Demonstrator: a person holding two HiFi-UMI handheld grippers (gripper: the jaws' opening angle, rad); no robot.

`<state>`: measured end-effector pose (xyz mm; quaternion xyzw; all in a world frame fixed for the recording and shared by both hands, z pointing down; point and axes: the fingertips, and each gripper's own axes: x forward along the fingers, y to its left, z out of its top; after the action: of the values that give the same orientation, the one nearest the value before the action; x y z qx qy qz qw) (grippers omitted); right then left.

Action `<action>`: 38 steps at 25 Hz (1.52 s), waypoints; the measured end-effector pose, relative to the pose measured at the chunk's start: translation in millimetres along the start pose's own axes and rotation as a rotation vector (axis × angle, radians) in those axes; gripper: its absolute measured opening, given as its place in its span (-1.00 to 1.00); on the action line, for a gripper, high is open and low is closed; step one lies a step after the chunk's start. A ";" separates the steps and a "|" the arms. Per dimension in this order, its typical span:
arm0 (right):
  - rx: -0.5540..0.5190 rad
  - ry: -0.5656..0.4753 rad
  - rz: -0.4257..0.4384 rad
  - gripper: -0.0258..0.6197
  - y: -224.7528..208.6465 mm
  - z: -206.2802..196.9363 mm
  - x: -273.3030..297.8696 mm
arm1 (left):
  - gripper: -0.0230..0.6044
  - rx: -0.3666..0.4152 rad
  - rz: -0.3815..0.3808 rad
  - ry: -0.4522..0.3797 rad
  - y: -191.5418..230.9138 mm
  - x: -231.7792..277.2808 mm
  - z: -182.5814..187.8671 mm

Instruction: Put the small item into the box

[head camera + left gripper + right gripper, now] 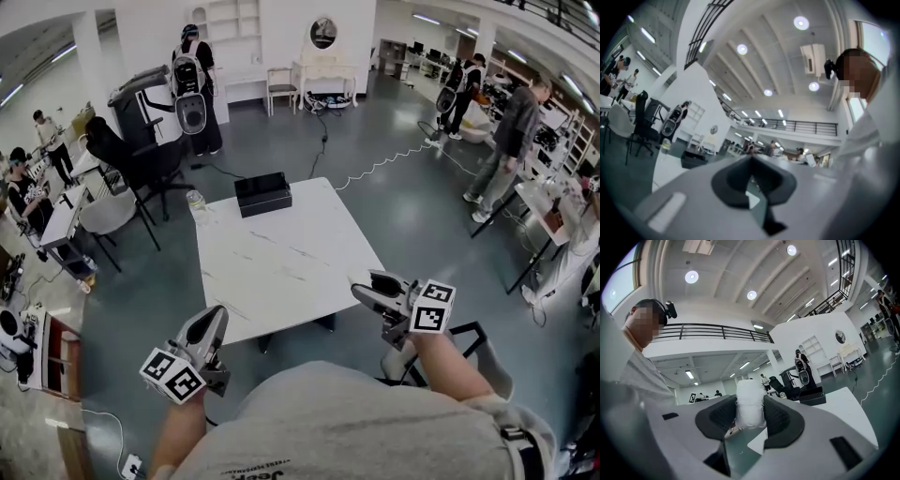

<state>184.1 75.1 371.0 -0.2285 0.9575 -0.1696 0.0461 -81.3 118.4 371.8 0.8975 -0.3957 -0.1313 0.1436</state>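
Note:
A small white wrapped item [750, 401] stands upright between the dark pads of my right gripper [750, 420], which is shut on it. In the head view the right gripper [364, 292] hovers over the near right edge of the white table [281, 262]. The black box [262, 194] lies at the table's far edge, well ahead of both grippers, and it shows as a black box [812, 398] past the right jaws too. My left gripper [216, 319] hangs off the table's near left corner. In its own view the left gripper [751, 165] is shut with nothing between its pads.
A clear bottle [195, 200] stands at the table's far left corner beside the box. Black chairs [131, 159] and desks crowd the left side. Several people stand around the hall. A white cable [394, 159] runs across the floor beyond the table.

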 end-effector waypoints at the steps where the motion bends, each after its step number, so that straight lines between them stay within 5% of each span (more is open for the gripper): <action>1: -0.001 -0.002 -0.003 -0.39 -1.9 1.6 12.4 | -0.91 0.001 -0.004 -0.001 12.1 -0.7 5.7; 13: -0.005 -0.005 -0.057 -0.39 -28.1 8.8 132.0 | -0.91 -0.011 -0.061 0.026 132.8 1.0 42.3; 27: 0.015 0.017 -0.072 -0.39 -63.3 12.2 169.8 | -0.91 -0.055 -0.069 0.052 181.3 25.2 41.9; 38: 0.039 0.039 0.050 -0.39 -148.3 32.4 173.2 | -0.91 -0.009 0.078 0.023 186.1 74.5 41.1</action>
<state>97.7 -137.6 390.1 -0.2002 0.9602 -0.1916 0.0360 -172.3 -63.8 392.0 0.8823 -0.4280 -0.1170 0.1571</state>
